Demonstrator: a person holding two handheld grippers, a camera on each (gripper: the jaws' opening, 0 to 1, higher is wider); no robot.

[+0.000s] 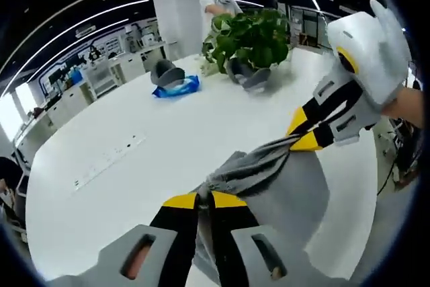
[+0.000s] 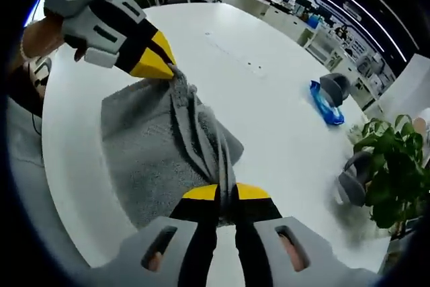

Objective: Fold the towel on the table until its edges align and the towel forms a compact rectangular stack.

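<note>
Left gripper (image 1: 204, 201): jaws closed, yellow tips pinched together on towel (image 1: 269, 179) edge, fingers visible through slots in grey body. Right gripper (image 2: 226, 193): jaws closed likewise, yellow tips clamped on towel edge, fingers visible in slots. Both grippers raised above table (image 1: 134, 139), facing each other, well apart, cloth drawn between them. In left gripper view, right gripper enters from upper right, person's hand behind it. In right gripper view, left gripper enters from upper left, hand and wrist behind.
</note>
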